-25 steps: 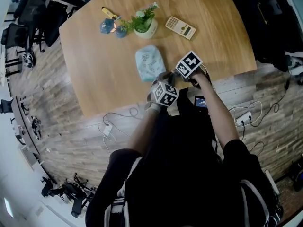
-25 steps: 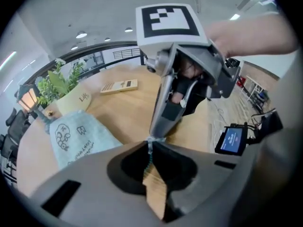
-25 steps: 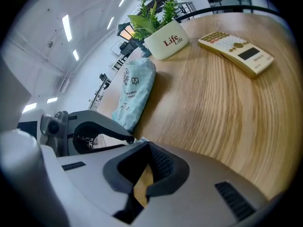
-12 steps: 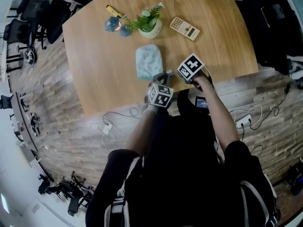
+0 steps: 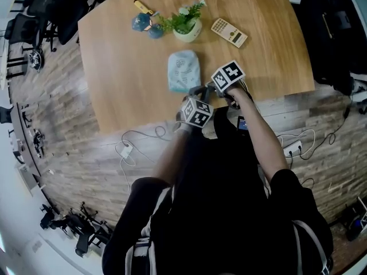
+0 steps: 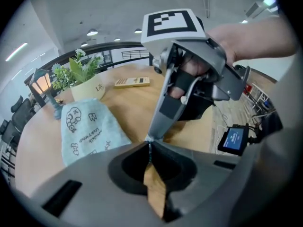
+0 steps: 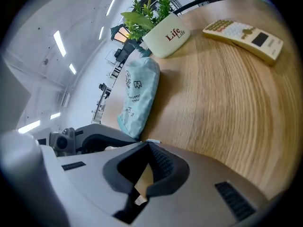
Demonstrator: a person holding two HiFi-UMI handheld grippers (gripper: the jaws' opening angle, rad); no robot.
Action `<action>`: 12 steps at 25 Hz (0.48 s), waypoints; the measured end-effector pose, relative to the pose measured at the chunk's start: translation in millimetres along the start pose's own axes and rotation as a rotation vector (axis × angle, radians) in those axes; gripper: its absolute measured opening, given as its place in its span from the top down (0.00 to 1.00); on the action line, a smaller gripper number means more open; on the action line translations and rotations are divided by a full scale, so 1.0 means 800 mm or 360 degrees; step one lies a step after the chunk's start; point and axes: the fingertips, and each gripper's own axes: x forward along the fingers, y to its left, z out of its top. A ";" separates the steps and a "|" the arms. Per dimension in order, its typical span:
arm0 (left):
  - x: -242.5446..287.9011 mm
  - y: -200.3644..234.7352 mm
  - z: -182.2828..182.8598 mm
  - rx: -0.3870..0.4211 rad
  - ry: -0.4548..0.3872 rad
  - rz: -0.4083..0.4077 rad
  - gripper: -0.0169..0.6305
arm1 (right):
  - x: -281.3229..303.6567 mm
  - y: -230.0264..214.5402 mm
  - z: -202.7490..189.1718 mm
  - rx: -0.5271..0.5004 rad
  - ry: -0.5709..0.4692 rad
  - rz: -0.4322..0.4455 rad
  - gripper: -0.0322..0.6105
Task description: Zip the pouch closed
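R gripper (image 7: 149, 143) nearer pouch (image 5: 183, 70), jaws together

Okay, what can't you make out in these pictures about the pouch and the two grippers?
- Pouch zipper, open or closed: too small in the head view. The left gripper view has the gripper's body over the pouch's near end.
- Thin teal strip in the shut left gripper: left gripper view, too small to tell whether it belongs to the pouch.
- Pale bit at the shut right gripper tips: right gripper view, too small to name.
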 end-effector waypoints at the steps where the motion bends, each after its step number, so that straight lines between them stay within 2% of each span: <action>1: 0.000 -0.001 0.000 0.0002 0.0001 -0.0002 0.95 | -0.001 0.000 0.001 -0.0007 0.0005 -0.0015 0.93; 8: -0.003 0.003 0.003 -0.0018 -0.0047 0.0029 0.95 | 0.003 -0.004 0.003 -0.0120 0.0041 -0.0120 0.93; 10: -0.005 0.004 0.006 -0.0073 -0.0074 0.0061 0.95 | 0.002 -0.006 0.003 -0.0147 0.0034 -0.0176 0.93; 12: -0.007 0.005 0.007 -0.0180 -0.0100 0.0080 0.96 | 0.001 -0.009 0.003 -0.0124 0.0009 -0.0201 0.93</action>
